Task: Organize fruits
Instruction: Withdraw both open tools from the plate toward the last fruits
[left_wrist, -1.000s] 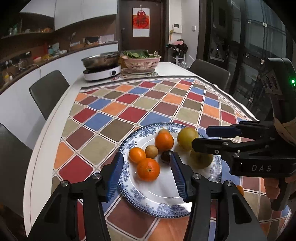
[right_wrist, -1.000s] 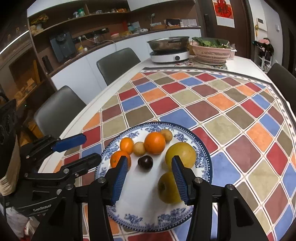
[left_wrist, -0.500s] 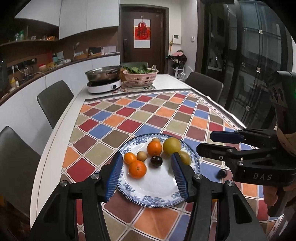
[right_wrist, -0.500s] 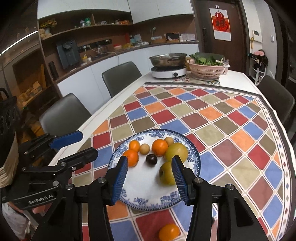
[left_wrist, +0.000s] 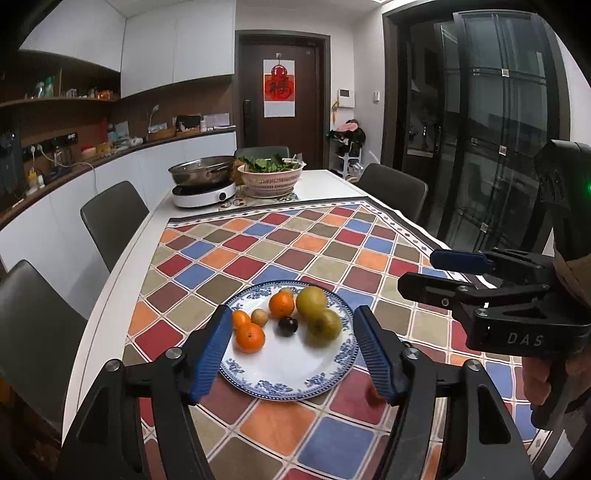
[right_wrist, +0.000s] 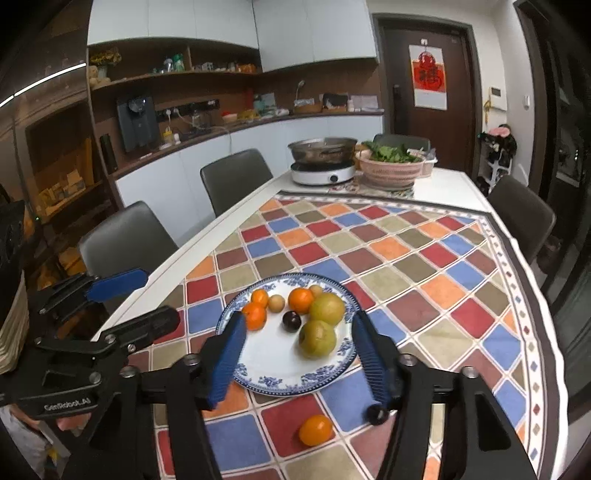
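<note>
A blue-and-white plate (left_wrist: 288, 373) (right_wrist: 277, 373) on the checkered cloth holds several fruits: oranges (left_wrist: 250, 336) (right_wrist: 301, 300), two yellow-green pears (left_wrist: 325, 322) (right_wrist: 317, 339), a dark plum (left_wrist: 287, 326) (right_wrist: 291, 321) and small brown fruits (left_wrist: 259, 316). A loose orange (right_wrist: 315, 429) and a dark plum (right_wrist: 376, 414) lie on the cloth near the plate's front; the orange is partly hidden in the left wrist view (left_wrist: 372, 396). My left gripper (left_wrist: 291, 354) is open and empty above the plate's near side. My right gripper (right_wrist: 297, 360) is open and empty beside it.
A hot pot on a white cooker (left_wrist: 203, 184) and a pink basket of greens (left_wrist: 270, 176) stand at the table's far end. Dark chairs (left_wrist: 110, 218) (right_wrist: 524, 214) line both sides. The table edge runs along the left.
Both grippers have pulled back and up from the plate, still open. The plate looks smaller, and a loose orange and plum on the cloth have come into view.
</note>
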